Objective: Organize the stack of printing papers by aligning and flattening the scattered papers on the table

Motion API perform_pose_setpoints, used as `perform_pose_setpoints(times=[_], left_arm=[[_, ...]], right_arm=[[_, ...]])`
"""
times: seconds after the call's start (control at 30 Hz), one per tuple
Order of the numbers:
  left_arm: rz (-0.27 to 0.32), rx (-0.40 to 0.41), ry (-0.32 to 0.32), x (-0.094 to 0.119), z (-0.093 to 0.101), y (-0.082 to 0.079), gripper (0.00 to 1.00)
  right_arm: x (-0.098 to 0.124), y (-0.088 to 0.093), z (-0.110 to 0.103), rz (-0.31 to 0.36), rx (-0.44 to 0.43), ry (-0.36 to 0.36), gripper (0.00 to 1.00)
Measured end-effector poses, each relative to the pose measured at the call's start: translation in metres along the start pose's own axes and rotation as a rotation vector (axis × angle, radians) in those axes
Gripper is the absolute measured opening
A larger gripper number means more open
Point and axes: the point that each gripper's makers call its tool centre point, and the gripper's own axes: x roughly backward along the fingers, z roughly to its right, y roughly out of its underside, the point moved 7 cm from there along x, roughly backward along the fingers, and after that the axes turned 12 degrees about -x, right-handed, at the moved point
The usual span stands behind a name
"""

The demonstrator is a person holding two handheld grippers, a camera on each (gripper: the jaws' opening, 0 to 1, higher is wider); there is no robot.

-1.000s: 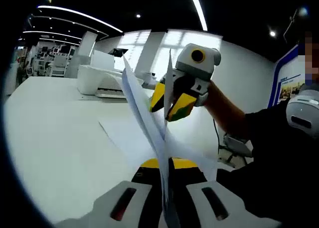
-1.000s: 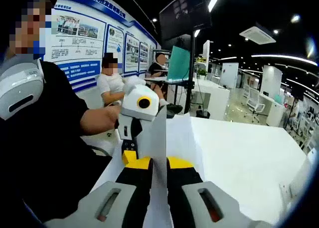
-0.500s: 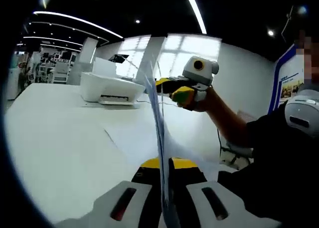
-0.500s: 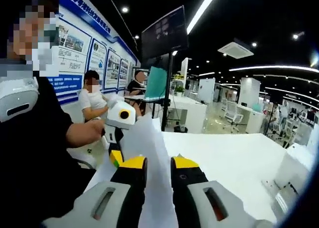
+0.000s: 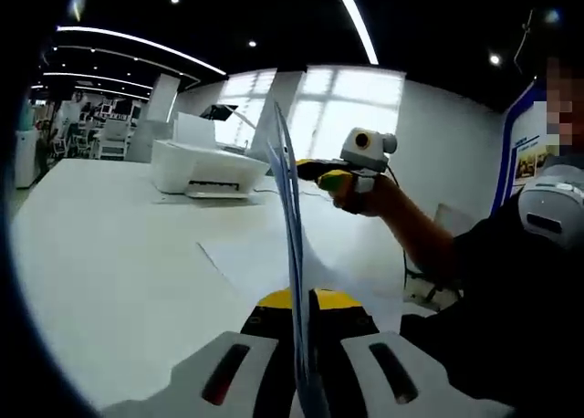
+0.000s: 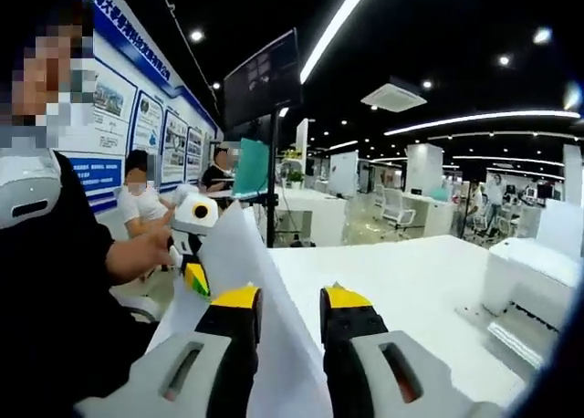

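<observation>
In the left gripper view, a white printer (image 5: pixel 208 167) is sitting near the far edge of the white table (image 5: pixel 100 254). The left gripper (image 5: pixel 299 301) is clamping its jaws on a sheaf of white papers (image 5: pixel 292 226), holding it upright and edge-on above more sheets (image 5: pixel 265 258) lying flat on the table near its right edge. To the right, the right gripper (image 5: pixel 319 172) is hanging beside the sheaf's upper part, held by a person's hand (image 5: pixel 370 197).

In the right gripper view, the left gripper (image 6: pixel 193 274) is gripping the paper's left edge, and the sheet (image 6: pixel 274 336) is passing between the right gripper's (image 6: pixel 287 299) jaws, which are standing apart. The printer (image 6: pixel 534 272) is resting at the table's right edge.
</observation>
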Motion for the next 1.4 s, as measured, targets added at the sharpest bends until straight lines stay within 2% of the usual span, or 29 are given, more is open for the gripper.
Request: perform_pose_setpoints(times=[0.27, 0.43, 0.67, 1.03, 1.17, 1.4], left_arm=[[0.024, -0.015, -0.016, 0.006, -0.003, -0.005, 0.07], [0.05, -0.037, -0.039, 0.01, -0.004, -0.009, 0.07], [0.08, -0.052, -0.072, 0.014, -0.008, -0.012, 0.07], [0.093, -0.031, -0.12, 0.02, -0.019, -0.005, 0.07], [0.079, -0.039, -0.149, 0.024, -0.022, -0.003, 0.07], [0.07, -0.047, -0.178, 0.028, -0.026, -0.001, 0.07]], right_arm=[[0.016, 0.008, 0.006, 0.038, -0.034, 0.036, 0.24], [0.03, 0.013, 0.017, 0.073, -0.055, 0.091, 0.24], [0.044, 0.027, 0.026, 0.087, -0.087, 0.141, 0.24], [0.053, 0.036, 0.03, 0.104, -0.118, 0.181, 0.24], [0.058, 0.037, 0.03, 0.126, -0.127, 0.192, 0.24], [0.063, 0.043, 0.033, 0.104, -0.107, 0.244, 0.27]])
